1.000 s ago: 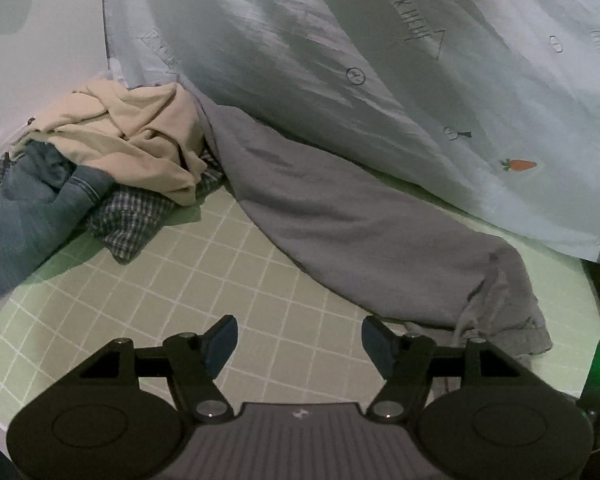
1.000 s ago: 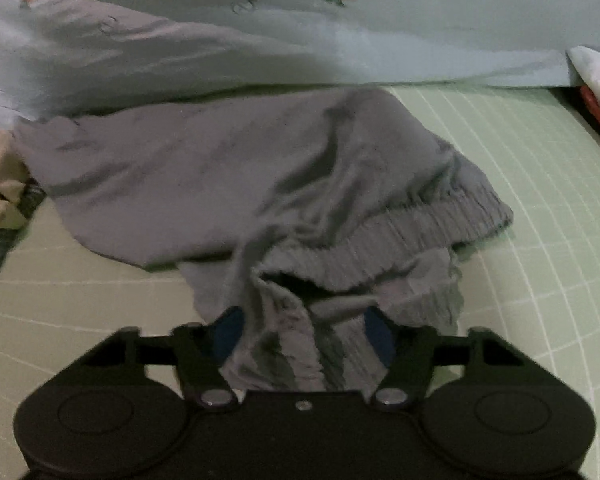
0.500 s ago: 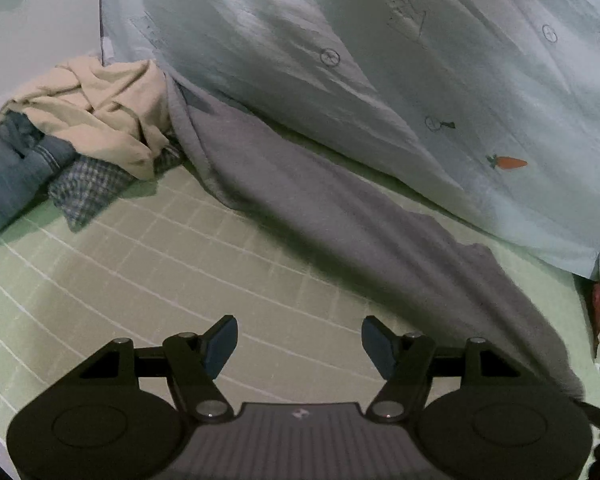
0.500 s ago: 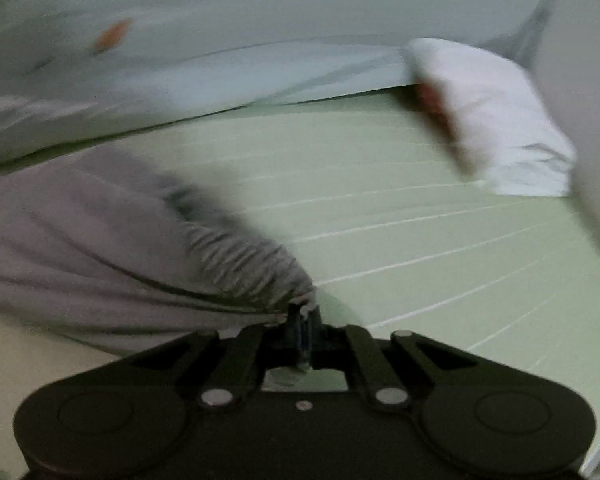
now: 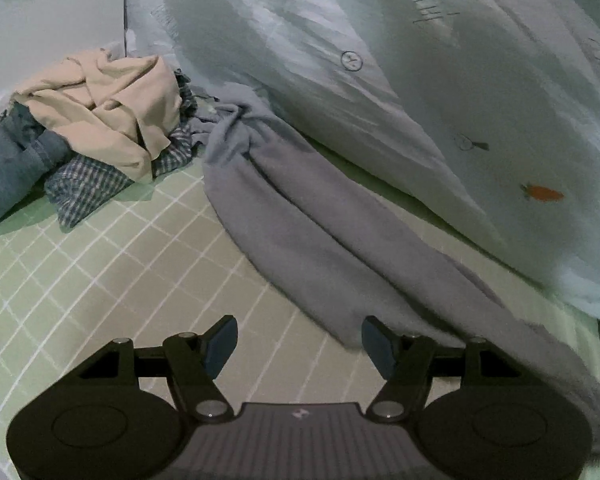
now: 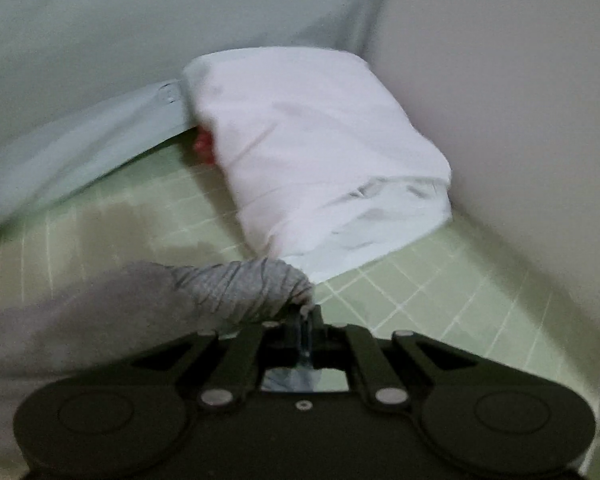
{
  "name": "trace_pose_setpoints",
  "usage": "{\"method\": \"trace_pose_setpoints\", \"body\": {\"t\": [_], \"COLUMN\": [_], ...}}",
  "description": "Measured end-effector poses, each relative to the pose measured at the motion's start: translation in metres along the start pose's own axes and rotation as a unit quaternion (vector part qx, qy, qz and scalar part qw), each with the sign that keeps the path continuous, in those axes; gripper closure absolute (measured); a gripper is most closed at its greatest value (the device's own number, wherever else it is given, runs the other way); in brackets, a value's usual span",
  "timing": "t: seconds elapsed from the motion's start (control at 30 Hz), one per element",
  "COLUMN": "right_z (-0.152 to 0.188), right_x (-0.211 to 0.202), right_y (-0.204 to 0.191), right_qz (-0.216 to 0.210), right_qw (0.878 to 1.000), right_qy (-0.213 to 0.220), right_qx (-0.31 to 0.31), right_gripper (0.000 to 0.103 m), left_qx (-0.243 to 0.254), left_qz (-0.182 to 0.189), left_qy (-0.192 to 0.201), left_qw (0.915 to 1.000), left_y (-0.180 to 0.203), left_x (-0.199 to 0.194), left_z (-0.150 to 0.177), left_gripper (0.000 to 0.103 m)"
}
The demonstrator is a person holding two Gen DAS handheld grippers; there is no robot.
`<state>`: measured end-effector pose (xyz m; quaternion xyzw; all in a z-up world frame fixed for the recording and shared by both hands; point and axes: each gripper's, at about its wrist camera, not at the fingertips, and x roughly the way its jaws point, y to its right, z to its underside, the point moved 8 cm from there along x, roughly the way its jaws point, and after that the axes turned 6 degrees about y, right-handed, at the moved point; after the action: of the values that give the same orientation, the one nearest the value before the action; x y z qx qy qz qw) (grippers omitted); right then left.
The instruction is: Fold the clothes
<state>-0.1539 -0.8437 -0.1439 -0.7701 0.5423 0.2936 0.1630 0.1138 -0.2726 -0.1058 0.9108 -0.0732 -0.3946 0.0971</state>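
Grey trousers (image 5: 320, 232) lie stretched in a long band across the green checked sheet (image 5: 112, 264), from the clothes pile toward the lower right. My left gripper (image 5: 298, 342) is open and empty, low over the sheet, its right finger close to the trousers' near edge. My right gripper (image 6: 305, 320) is shut on the trousers' ribbed waistband (image 6: 240, 284), which trails off to the left of it.
A pile of unfolded clothes (image 5: 100, 120), beige, checked and denim, sits at the far left. A pale blue quilt with carrot prints (image 5: 420, 80) lies behind the trousers. A folded white garment (image 6: 320, 152) lies by the wall (image 6: 500, 100), just beyond my right gripper.
My right gripper shut on the waistband and pulled it to the right toward the white garment, stretching the trousers out. My left gripper stayed open and shifted nearer the trousers.
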Motion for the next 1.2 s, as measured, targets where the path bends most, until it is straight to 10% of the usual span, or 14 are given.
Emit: {"method": "trace_pose_setpoints", "body": {"t": [0.17, 0.43, 0.9, 1.2], "right_z": [0.016, 0.024, 0.033, 0.034], "right_x": [-0.008, -0.028, 0.001, 0.007], "right_y": [-0.005, -0.044, -0.063, -0.069], "right_qz": [-0.026, -0.068, 0.044, 0.06], "right_qw": [0.997, 0.985, 0.991, 0.992], "right_qy": [-0.022, -0.051, -0.084, -0.085], "right_qx": [0.064, 0.15, 0.093, 0.074], "right_gripper": [0.049, 0.027, 0.023, 0.021], "left_qx": [0.007, 0.037, -0.006, 0.055], "left_qz": [-0.008, -0.008, -0.075, -0.114], "left_qy": [-0.015, -0.021, -0.024, -0.015], "left_qw": [0.9998, 0.9991, 0.9969, 0.9919], "left_y": [0.007, 0.03, 0.019, 0.047], "left_x": [0.041, 0.112, 0.236, 0.258], "left_z": [-0.023, -0.072, -0.131, -0.147], "left_gripper": [0.034, 0.024, 0.018, 0.024]}}
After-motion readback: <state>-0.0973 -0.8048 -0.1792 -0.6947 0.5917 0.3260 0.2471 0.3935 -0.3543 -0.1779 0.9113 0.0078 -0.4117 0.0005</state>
